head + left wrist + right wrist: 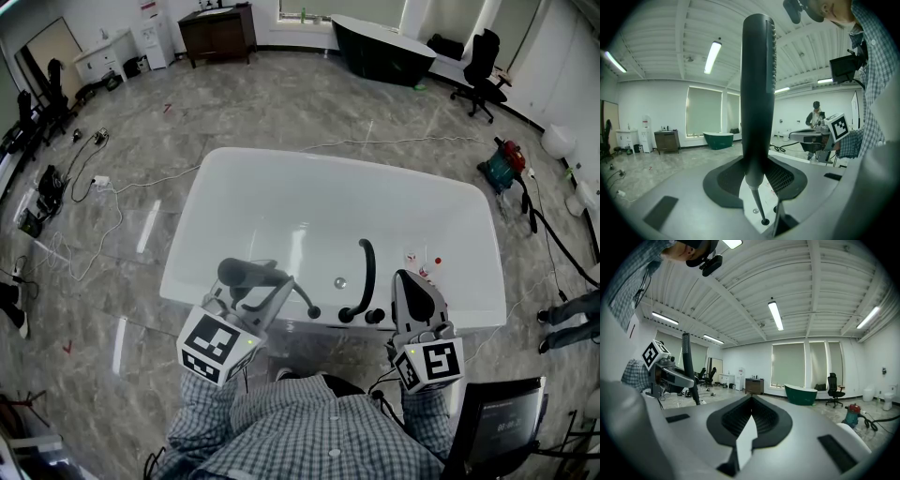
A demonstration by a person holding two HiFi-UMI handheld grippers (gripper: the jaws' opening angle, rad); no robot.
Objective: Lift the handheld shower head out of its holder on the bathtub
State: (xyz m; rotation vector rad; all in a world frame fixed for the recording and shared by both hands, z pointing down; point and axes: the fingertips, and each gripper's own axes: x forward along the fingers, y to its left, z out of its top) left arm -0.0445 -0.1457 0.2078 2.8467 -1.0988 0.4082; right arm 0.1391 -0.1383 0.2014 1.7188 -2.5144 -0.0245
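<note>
A dark grey handheld shower head is up off the near rim of the white bathtub, and my left gripper is shut on it. Its thin hose runs down to a black fitting on the rim. In the left gripper view the shower head stands upright between the jaws, with the hose below it. My right gripper is shut and holds nothing, hanging over the rim to the right of the black curved faucet. In the right gripper view my right gripper points into the room, and the shower head shows at the left.
Black faucet knobs sit on the near rim. A dark tub, a wooden cabinet and an office chair stand at the back. Cables lie on the floor at left, a vacuum at right.
</note>
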